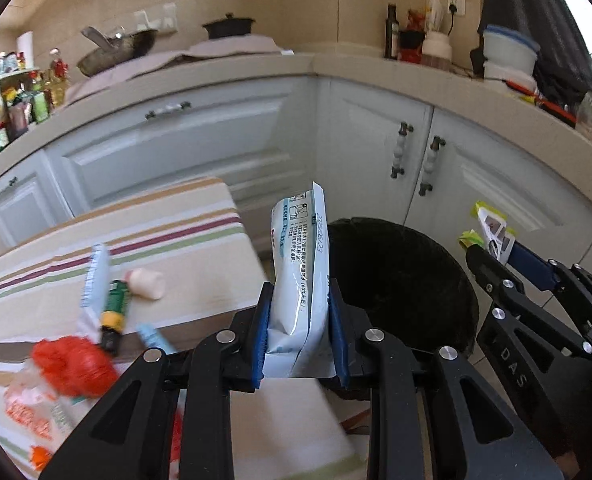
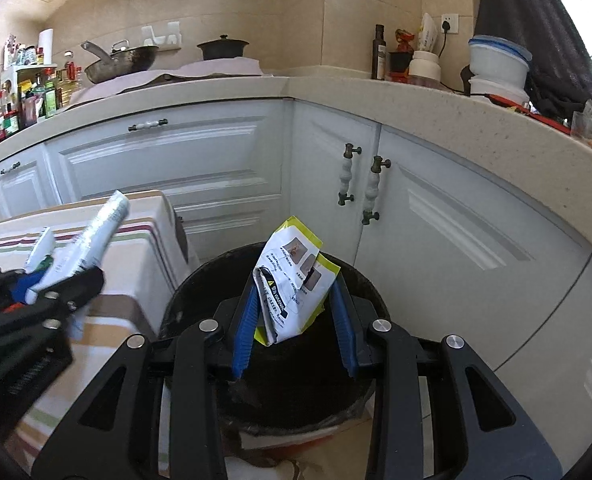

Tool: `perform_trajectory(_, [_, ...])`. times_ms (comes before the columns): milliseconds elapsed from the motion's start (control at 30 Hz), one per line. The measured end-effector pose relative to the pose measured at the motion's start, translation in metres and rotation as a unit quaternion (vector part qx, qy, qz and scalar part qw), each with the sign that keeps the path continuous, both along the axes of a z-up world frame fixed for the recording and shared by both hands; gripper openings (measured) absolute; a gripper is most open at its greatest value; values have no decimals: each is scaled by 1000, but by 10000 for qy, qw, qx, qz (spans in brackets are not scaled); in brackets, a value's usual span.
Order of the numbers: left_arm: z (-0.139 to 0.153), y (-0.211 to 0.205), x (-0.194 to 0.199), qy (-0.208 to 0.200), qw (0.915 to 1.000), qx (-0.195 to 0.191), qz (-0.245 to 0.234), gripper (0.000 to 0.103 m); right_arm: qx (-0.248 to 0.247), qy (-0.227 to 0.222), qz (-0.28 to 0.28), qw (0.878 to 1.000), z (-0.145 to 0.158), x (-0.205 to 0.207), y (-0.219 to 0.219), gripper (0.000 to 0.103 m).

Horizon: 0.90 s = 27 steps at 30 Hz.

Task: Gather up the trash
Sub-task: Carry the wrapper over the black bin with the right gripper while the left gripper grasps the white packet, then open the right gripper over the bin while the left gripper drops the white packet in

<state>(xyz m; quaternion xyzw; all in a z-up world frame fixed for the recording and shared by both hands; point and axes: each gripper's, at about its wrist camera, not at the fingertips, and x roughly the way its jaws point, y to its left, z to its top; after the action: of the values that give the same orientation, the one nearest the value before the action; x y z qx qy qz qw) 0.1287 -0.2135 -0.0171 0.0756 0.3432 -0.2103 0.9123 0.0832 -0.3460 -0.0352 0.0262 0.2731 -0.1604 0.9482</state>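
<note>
Several pieces of trash are left on the striped tablecloth (image 1: pixel 199 216) at the left: a red bag (image 1: pixel 73 364), a green tube (image 1: pixel 113 312), a small pale bottle (image 1: pixel 147 284) and a blue-white wrapper (image 1: pixel 93 276). A white-and-blue pouch (image 1: pixel 300 280) is pinched upright in the left gripper (image 1: pixel 300 336), just short of the black bin (image 1: pixel 408 280). A yellow-edged packet (image 2: pixel 291 288) is clamped in the right gripper (image 2: pixel 293 328), held over the bin's mouth. Neither piece is dropped yet.

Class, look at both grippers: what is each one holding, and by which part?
The left gripper clamps a pale blue packet by its lower end. The right gripper holds a crumpled white and yellow wrapper by its lower part.
</note>
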Motion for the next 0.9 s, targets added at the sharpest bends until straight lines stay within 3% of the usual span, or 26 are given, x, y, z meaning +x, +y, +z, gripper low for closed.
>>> perform_trajectory(433, [-30,-45,48,291,9987,425,-44,28,187,298,-258,9990,-28,40,-40,38])
perform_trajectory(500, [-33,-47,53,324,9985,451,-30,35,219,340,-286,9988,-32,45,-43,42])
perform_trajectory(567, [-36,-48,58,376,9983,445,3,49,235,357,-319,9986,-35,48,-45,44])
perform_trajectory(900, [-32,-45,62,323,9986,410,89,60,208,380,-386,9983,-33,50,-46,50])
